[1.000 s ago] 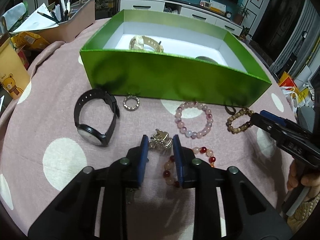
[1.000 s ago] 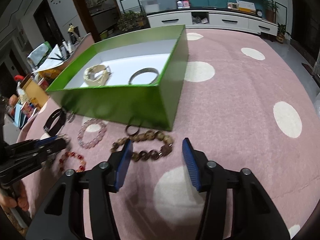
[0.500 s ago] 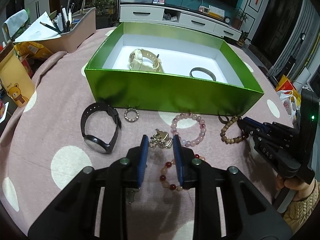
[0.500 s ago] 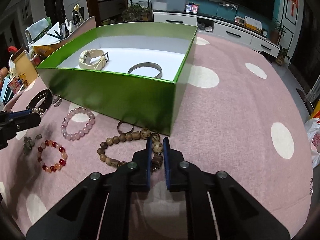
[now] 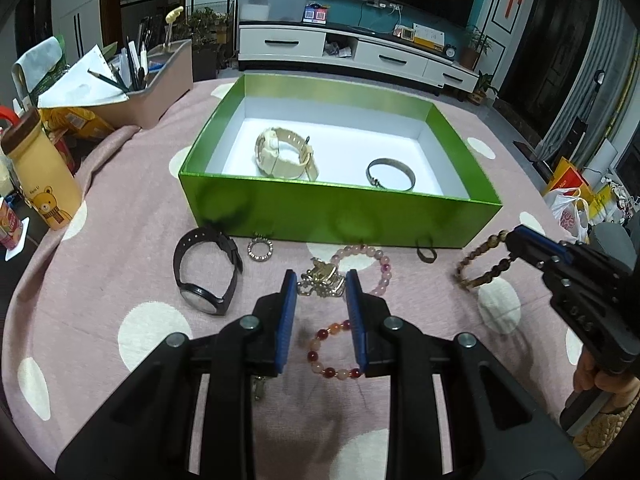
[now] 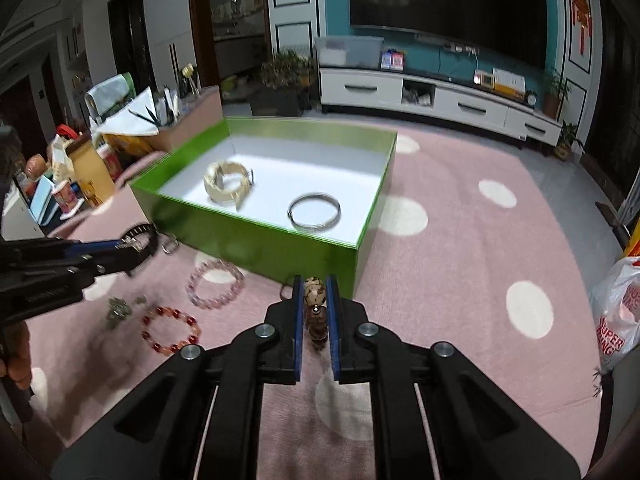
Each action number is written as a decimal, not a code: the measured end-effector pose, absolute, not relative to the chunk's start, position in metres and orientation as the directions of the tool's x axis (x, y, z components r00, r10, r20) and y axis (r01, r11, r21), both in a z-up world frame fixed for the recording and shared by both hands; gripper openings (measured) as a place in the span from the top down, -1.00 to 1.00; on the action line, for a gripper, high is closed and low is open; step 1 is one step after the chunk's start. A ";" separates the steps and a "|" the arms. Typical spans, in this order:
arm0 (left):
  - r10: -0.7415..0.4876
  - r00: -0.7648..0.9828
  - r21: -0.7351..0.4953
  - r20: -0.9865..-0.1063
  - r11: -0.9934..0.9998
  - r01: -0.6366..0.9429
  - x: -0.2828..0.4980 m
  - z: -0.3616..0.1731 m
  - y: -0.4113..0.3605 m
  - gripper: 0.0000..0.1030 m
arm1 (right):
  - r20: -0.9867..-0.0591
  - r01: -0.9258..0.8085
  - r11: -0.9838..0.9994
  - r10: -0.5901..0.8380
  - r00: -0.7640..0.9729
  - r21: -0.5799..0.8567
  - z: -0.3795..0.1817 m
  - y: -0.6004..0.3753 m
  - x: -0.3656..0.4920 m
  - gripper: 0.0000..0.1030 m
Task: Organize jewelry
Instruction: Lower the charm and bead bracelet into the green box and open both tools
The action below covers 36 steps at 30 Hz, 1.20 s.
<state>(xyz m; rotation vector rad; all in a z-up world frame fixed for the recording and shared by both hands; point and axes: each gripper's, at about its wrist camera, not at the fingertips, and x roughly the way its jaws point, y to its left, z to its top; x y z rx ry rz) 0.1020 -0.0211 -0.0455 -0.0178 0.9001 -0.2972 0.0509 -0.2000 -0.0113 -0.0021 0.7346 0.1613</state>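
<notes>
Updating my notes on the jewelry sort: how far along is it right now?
Done: a cream watch and a metal bangle lie in the green box. In hand: the left hand-held gripper clamps a silver charm; the right hand-held gripper clamps a brown bead bracelet. Left: black watch, rhinestone ring, pink bracelet, red bracelet, dark ring.

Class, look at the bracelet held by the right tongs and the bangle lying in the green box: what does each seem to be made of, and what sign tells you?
Beaded bracelet, clamped in the right tongs: probably wood or seed beads, brown and mottled with a dull sheen. Bangle in the green box: likely metal, thin, grey and shiny against the white floor.
</notes>
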 end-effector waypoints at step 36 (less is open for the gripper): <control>-0.243 0.672 -0.059 -0.699 0.957 0.285 0.197 0.015 -0.063 0.52 | -0.546 -0.190 0.981 0.184 0.817 0.046 0.060 -0.189 0.123 0.80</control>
